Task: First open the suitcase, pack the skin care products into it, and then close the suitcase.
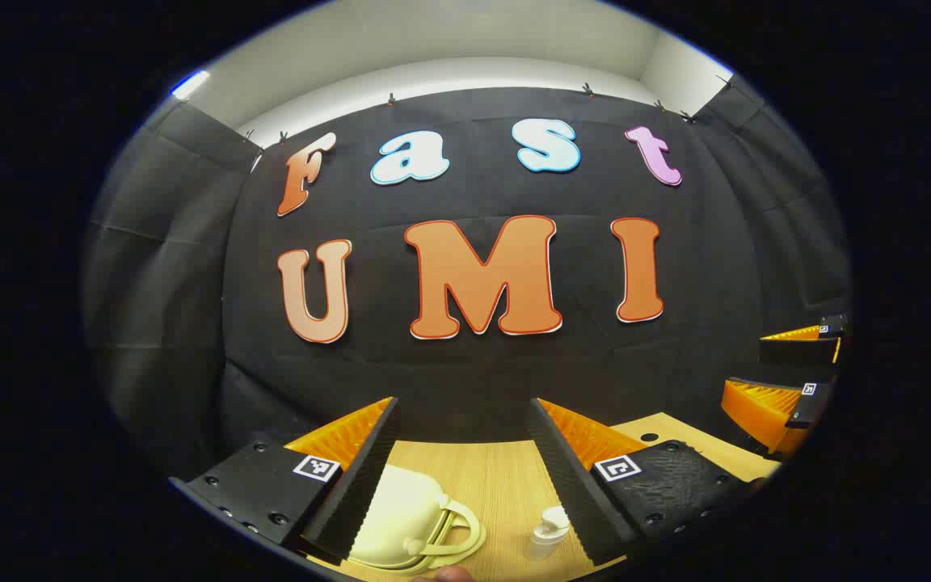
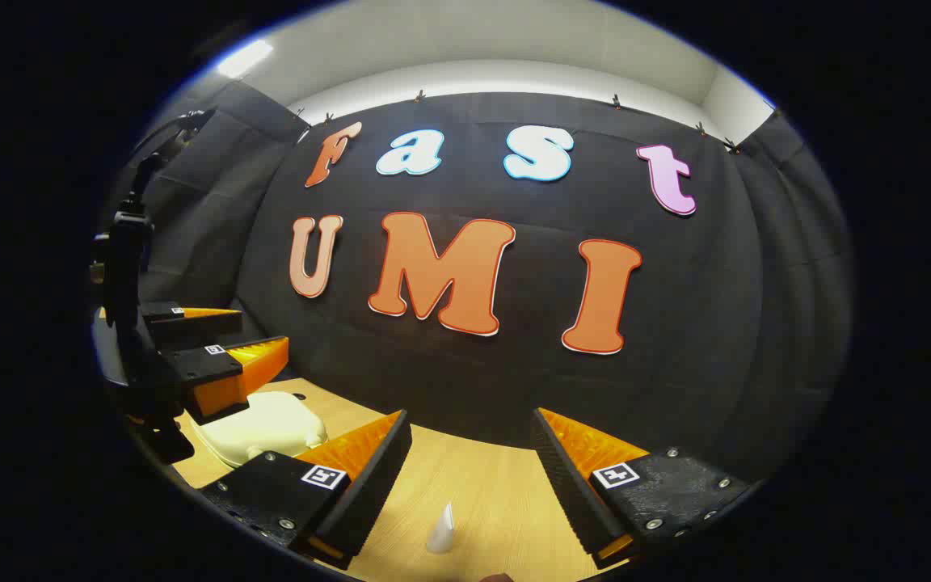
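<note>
Hovering above the bench [image 1: 506,477] in the left gripper view, my left gripper [image 1: 465,428] stands wide and empty over the shut cream suitcase [image 1: 401,517], a small pump bottle [image 1: 548,532] just beside it.

In the right gripper view my right gripper [image 2: 473,440] gapes empty too, a white cap tip [image 2: 441,529] below; I judge opening comes first.

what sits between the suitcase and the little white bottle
Bare wooden table only; in the left gripper view the cream suitcase and the bottle stand apart.
</note>
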Available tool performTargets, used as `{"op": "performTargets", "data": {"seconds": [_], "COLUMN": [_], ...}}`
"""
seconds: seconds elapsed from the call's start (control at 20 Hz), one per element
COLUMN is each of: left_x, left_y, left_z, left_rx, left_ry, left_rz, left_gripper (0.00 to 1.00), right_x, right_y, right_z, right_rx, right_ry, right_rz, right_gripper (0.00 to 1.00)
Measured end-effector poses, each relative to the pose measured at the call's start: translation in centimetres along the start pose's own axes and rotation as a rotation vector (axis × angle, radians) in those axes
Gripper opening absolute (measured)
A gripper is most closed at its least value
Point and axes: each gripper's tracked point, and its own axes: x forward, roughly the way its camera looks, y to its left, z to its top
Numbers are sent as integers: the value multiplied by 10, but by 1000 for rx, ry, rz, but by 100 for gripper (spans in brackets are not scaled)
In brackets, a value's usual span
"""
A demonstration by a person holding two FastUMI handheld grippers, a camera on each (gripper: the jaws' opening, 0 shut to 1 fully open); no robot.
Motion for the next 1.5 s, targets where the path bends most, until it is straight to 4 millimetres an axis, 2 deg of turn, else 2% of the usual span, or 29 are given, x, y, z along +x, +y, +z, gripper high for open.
{"op": "performTargets", "data": {"seconds": [0.1, 0.7, 0.9, 1.05, 1.25, 1.5], "left_x": [5, 26, 30, 35, 39, 37], "left_y": [-1, 4, 11, 22, 30, 19], "left_z": [7, -2, -17, -36, -69, -119], "left_rx": [-14, 15, 49, 102, 208, 345], "left_ry": [-18, -10, 6, 37, 89, 162], "left_rz": [-27, -88, -84, -73, -98, -182], "left_gripper": [99, 99, 99, 99, 99, 99], "right_x": [0, 12, 16, 18, 21, 21], "right_y": [6, 21, 19, 15, 0, -16], "right_z": [5, -1, -3, -5, -6, -9], "right_rx": [17, -3, 0, 0, -11, -19], "right_ry": [-8, 27, 34, 39, 37, 44], "right_rz": [-14, -66, -69, -72, -106, -157], "right_gripper": [95, 95, 95, 95, 95, 95]}}
